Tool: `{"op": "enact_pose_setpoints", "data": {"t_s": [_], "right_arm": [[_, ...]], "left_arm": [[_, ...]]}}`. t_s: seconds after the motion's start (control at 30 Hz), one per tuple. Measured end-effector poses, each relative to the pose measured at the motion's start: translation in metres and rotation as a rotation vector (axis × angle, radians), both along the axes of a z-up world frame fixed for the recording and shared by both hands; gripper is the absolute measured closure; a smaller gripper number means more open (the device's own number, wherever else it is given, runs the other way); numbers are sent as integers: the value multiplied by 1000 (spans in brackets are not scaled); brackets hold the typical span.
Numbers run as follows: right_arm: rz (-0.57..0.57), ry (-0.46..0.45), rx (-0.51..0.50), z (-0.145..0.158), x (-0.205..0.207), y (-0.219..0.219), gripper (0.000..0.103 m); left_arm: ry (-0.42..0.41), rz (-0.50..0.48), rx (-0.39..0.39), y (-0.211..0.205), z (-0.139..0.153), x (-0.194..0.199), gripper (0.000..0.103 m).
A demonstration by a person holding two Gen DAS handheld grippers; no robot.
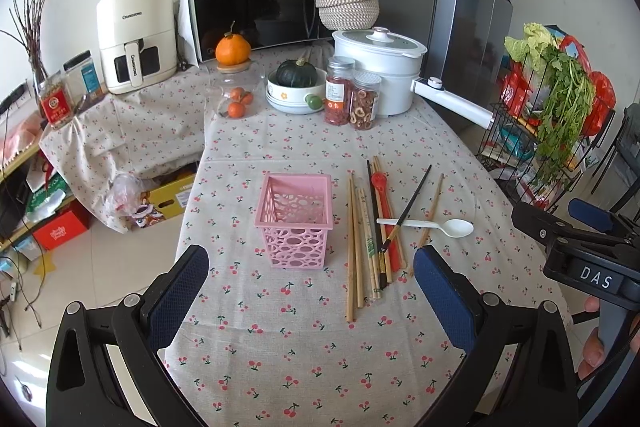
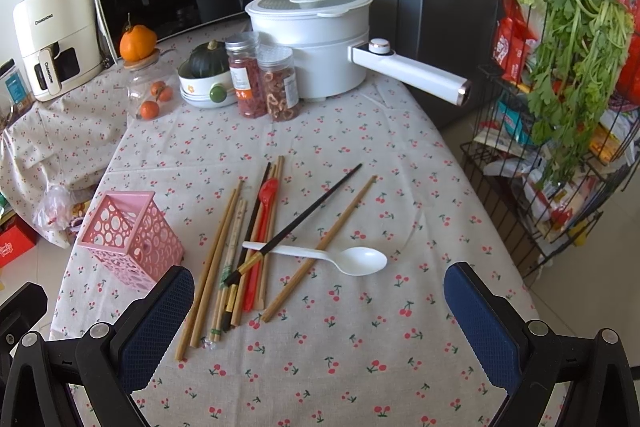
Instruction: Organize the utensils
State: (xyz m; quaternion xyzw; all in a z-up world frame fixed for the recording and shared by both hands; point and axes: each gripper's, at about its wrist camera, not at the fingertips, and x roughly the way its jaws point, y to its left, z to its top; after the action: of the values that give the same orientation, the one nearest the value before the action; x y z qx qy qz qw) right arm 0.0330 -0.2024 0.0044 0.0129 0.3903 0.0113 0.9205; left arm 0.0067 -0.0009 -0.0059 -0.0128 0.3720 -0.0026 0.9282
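Observation:
A pink perforated basket [image 1: 295, 220] stands upright and empty on the cherry-print tablecloth; it also shows in the right wrist view [image 2: 131, 241]. To its right lies a loose pile of wooden chopsticks [image 1: 354, 247], a red spoon [image 1: 385, 211], a black chopstick [image 1: 408, 213] and a white plastic spoon [image 1: 436, 226]. The same pile shows in the right wrist view: chopsticks [image 2: 218, 259], red spoon [image 2: 262, 227], white spoon [image 2: 340, 257]. My left gripper [image 1: 311, 293] is open and empty, hovering before the basket. My right gripper [image 2: 318, 309] is open and empty, just before the pile.
At the table's back stand a white pot with a long handle [image 2: 320, 39], two spice jars [image 2: 264, 83], a bowl with a squash [image 2: 208, 75], a jar of oranges [image 2: 150, 95] and a microwave [image 1: 264, 13]. A wire rack with greens [image 2: 560, 107] stands off the right edge.

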Motion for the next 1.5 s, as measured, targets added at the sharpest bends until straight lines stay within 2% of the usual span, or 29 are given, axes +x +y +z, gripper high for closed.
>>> {"op": "enact_pose_setpoints", "data": {"t_s": [0.87,1.03,1.17,1.23,1.37,1.43,1.5], "right_arm": [[-3,6,3,1,1,-1,0],[-11,14,3,0,3,-3,0],[-9,25,9,-1,12,-8,0],[-15,33,18,0,17,-13,0],[-36,62,55,-2,33,-28,0],[-48,73,64,-4,41,-36,0],[-71,91,79,-8,53,-48,0]], "left_arm": [[0,-2,5,-1,0,-1,0],[-7,-9,38,-6,-1,0,0],[-37,-37,94,-17,4,7,0],[-14,-61,90,-22,5,18,0],[127,-205,88,-43,-3,51,0],[173,-230,97,-57,-9,66,0],[213,-245,65,-67,-15,84,0]]}}
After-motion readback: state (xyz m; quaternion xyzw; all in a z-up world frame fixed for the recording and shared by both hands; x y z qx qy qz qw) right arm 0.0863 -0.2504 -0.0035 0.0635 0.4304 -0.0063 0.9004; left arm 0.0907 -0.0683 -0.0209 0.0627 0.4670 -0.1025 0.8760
